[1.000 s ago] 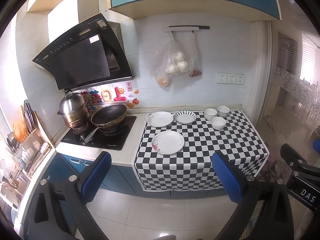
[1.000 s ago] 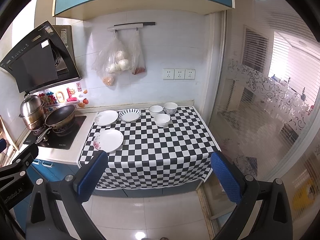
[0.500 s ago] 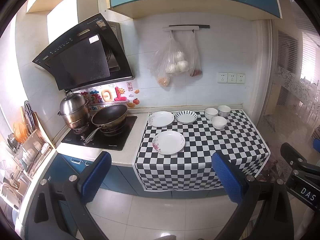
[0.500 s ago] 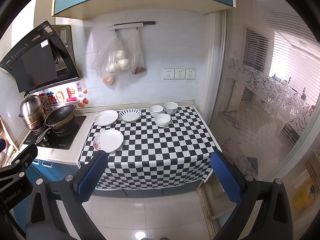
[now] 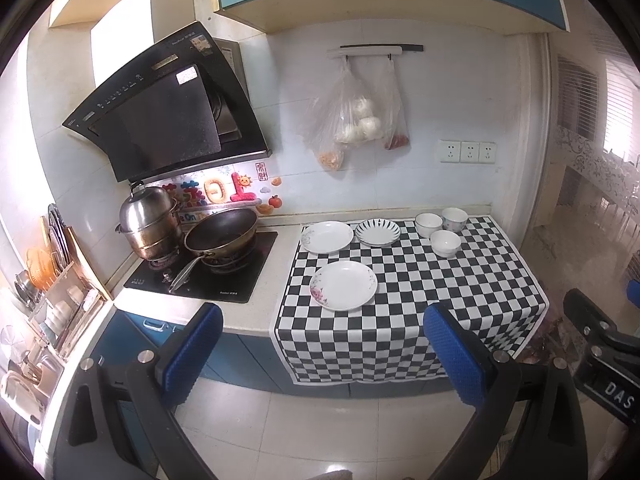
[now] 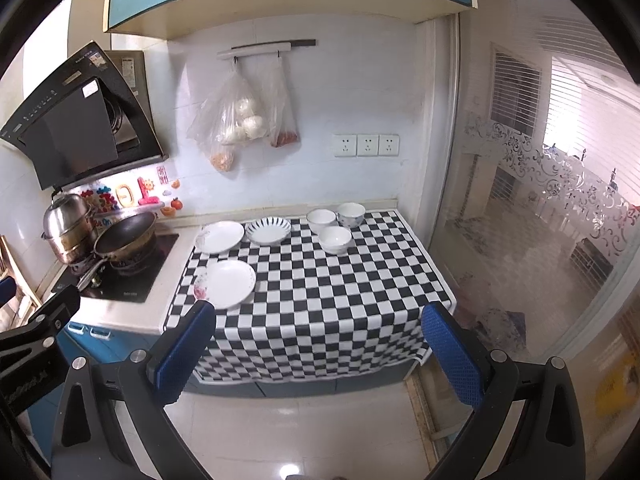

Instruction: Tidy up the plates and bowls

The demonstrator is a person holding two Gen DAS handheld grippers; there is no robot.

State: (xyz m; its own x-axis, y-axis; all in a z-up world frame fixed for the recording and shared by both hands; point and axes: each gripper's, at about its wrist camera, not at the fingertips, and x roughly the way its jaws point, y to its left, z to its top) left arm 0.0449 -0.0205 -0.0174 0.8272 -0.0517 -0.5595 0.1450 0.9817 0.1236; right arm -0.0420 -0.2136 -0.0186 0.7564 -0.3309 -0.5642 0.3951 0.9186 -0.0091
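We hold the left gripper (image 5: 322, 344) and the right gripper (image 6: 318, 344) wide apart and empty, well away from the counter. On the black-and-white checkered cloth (image 5: 448, 284) lies a white round plate with pink flowers (image 5: 343, 286) in front, behind it a plain white plate (image 5: 327, 237) beside a striped dish (image 5: 377, 232), and three small white bowls (image 5: 445, 243) stand close together at right.
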